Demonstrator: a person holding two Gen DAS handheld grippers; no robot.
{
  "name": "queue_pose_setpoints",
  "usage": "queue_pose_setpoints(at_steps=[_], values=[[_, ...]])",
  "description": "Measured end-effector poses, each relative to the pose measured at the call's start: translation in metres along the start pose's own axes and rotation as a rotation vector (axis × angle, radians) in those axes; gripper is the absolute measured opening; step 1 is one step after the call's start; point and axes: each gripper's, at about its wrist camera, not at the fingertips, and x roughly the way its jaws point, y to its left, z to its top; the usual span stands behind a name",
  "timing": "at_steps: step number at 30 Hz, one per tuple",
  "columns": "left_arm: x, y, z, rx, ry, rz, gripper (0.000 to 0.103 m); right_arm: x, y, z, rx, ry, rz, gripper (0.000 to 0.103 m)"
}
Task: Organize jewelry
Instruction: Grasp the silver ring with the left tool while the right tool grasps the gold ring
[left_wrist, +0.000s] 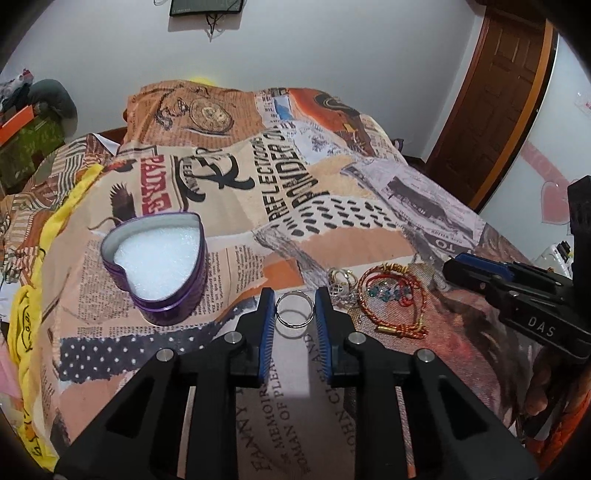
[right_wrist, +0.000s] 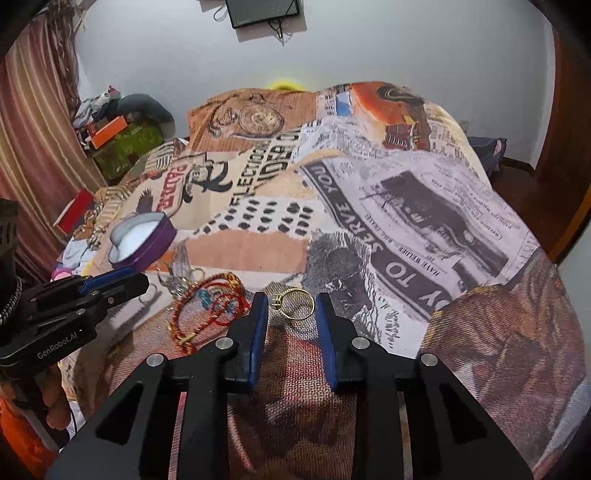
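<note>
"DAS" on right claw (left_wrist: 476, 271)

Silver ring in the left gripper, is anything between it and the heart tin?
Nothing visible. The silver ring sits between the open left gripper fingers, and only bare bedspread lies between it and the open heart tin.

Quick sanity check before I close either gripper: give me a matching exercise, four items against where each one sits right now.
Items:
1. silver ring
2. gold ring
3. heart-shaped tin
4. red cord bracelets

Places:
A. open on the bedspread, white padding showing, no jewelry inside
B. between the right gripper fingers
C. between the left gripper fingers
D. loose pile on the bedspread between the two grippers

Pairs: 1-C, 2-B, 3-A, 4-D
</note>
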Motion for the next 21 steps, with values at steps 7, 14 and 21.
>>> queue_pose_setpoints(at_steps=[7, 14, 21], values=[[-0.028, 0.004, 0.008, -0.011, -0.064, 0.012, 0.021, -0.021, 0.016, 0.013, -0.016, -0.064, 0.016, 0.024], [-0.057, 0.020, 0.020, -0.028, -0.139, 0.047, 0.021, -0.034, 0.040, 0.031, -0.043, -0.131, 0.053, 0.024], [-0.081, 0.040, 0.032, -0.037, -0.207, 0.086, 0.021, -0.039, 0.071, 0.049, -0.078, -0.189, 0.101, 0.024]])
